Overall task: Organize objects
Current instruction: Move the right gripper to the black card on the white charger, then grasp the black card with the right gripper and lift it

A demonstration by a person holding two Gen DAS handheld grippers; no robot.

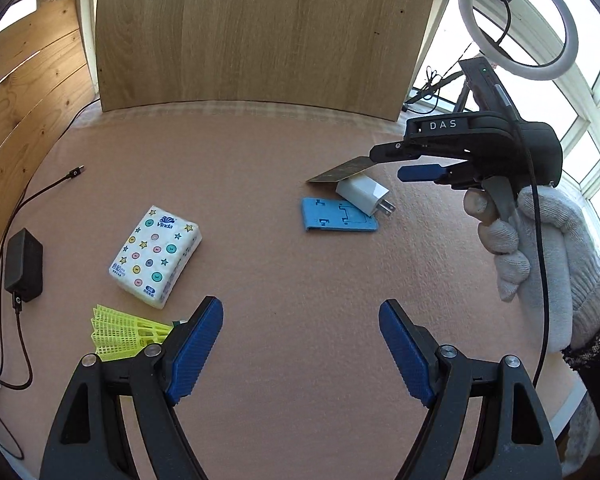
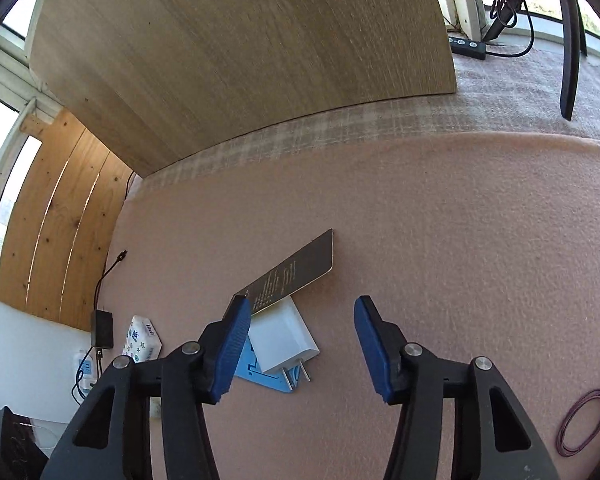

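My left gripper (image 1: pixel 300 344) hung with its blue-padded jaws spread wide over bare pink felt table cover (image 1: pixel 284 264), nothing between them. My right gripper (image 2: pixel 300 344), held in a white knitted glove (image 1: pixel 548 264), had its jaws partly spread and empty; they touched nothing that I could see.

I took the white wall charger with two metal prongs (image 2: pixel 282 338) as my landmark. It lay just ahead of my right jaws, resting on a flat light-blue plastic phone stand (image 1: pixel 338 220), with a dark rectangular card (image 2: pixel 296 276) leaning on its far side. Well to the left of the charger lay a white tissue pack printed with stars and dots (image 1: pixel 156 256), and nearer than that a yellow-green plastic mesh shuttlecock (image 1: pixel 120 334), just beside my left jaw. Right of the charger, well apart, lay a purple rubber band (image 2: pixel 584 422).
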